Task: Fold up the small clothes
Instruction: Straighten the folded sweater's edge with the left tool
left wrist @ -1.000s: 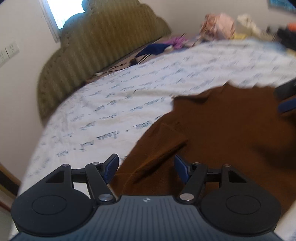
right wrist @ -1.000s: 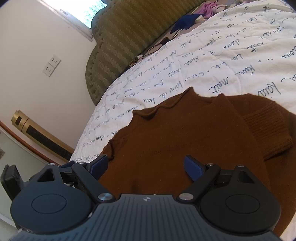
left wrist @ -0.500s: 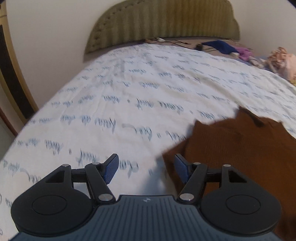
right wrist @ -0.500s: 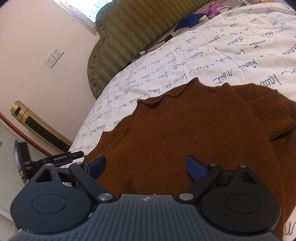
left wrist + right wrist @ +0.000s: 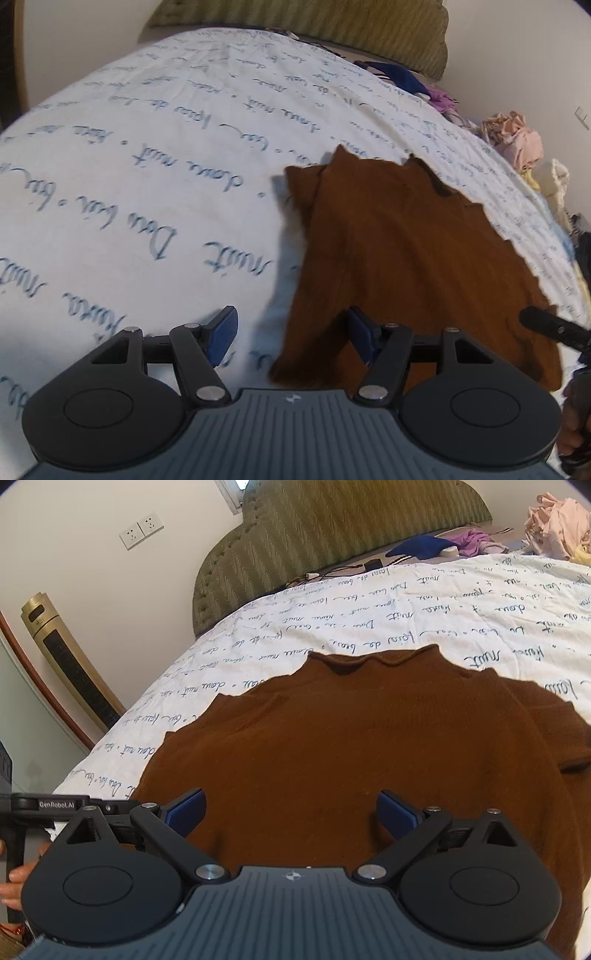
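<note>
A small brown knit sweater (image 5: 399, 251) lies flat on a white bedsheet with blue script (image 5: 147, 166). In the left wrist view my left gripper (image 5: 293, 336) is open and empty, at the sweater's near left corner, its right finger over the cloth. In the right wrist view the sweater (image 5: 351, 746) fills the middle, neck away from me. My right gripper (image 5: 291, 812) is open wide and empty, just above the sweater's near hem. The left gripper's body (image 5: 55, 806) shows at the left edge there.
A green padded headboard (image 5: 332, 531) stands at the bed's far end. Loose clothes lie near it: a dark blue piece (image 5: 421, 548), a purple piece (image 5: 476, 541) and a pink heap (image 5: 557, 520). A gold tower fan (image 5: 62, 657) stands by the wall at left.
My left gripper has swung left then back and now sits at the sweater's near left corner. My right gripper has turned to face the sweater squarely. Both have stayed open.
</note>
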Action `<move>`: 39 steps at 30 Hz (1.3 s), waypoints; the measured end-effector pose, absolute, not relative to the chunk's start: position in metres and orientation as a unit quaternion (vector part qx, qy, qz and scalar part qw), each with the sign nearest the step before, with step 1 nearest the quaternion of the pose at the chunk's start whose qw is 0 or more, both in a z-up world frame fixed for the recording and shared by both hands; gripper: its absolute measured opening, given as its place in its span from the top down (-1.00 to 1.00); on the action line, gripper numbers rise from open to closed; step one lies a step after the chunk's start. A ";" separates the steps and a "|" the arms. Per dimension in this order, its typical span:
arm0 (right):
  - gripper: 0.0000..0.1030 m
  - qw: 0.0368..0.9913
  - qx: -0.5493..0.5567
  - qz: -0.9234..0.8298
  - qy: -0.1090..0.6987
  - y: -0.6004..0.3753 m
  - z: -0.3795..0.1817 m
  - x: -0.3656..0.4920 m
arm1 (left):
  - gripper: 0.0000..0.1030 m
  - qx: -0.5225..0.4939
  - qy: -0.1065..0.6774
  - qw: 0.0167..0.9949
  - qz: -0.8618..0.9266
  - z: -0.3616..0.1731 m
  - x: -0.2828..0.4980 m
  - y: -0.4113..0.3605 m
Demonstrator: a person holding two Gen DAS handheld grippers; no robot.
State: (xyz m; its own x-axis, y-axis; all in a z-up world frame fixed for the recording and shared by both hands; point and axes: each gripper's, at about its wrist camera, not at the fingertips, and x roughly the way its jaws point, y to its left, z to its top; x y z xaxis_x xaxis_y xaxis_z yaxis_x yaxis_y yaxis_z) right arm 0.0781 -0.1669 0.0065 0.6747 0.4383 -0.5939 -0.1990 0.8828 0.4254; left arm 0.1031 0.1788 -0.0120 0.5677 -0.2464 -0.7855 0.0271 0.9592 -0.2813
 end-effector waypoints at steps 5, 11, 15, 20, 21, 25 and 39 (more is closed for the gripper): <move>-0.91 0.894 0.144 0.175 0.386 -0.155 -0.003 0.073 | 0.15 -0.083 0.451 0.886 -0.072 -0.013 0.092 0.172; -0.92 0.901 0.110 0.163 0.386 -0.143 -0.002 0.063 | 0.16 -0.049 0.441 0.894 -0.064 -0.010 0.085 0.161; -0.93 0.901 0.108 0.166 0.386 -0.140 0.000 0.060 | 0.15 -0.041 0.439 0.895 -0.064 -0.008 0.081 0.158; -0.93 0.900 0.107 0.168 0.387 -0.135 0.001 0.056 | 0.15 -0.040 0.438 0.896 -0.063 -0.005 0.078 0.157; -0.94 0.900 0.105 0.169 0.387 -0.133 0.001 0.056 | 0.15 -0.038 0.437 0.896 -0.062 -0.005 0.077 0.156; -0.94 0.902 0.098 0.170 0.385 -0.128 0.003 0.053 | 0.15 -0.036 0.438 0.896 -0.061 -0.003 0.076 0.155; -0.96 0.907 0.077 0.170 0.377 -0.124 0.008 0.046 | -0.01 -0.034 0.436 0.897 -0.060 0.004 0.075 0.152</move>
State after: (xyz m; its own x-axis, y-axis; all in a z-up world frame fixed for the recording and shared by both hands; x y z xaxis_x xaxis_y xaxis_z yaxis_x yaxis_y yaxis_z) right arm 0.0461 -0.1237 0.0077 0.6576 0.3667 -0.6581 -0.2509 0.9303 0.2677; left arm 0.0753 0.1517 0.0036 0.6131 -0.1377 -0.7779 0.0783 0.9904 -0.1135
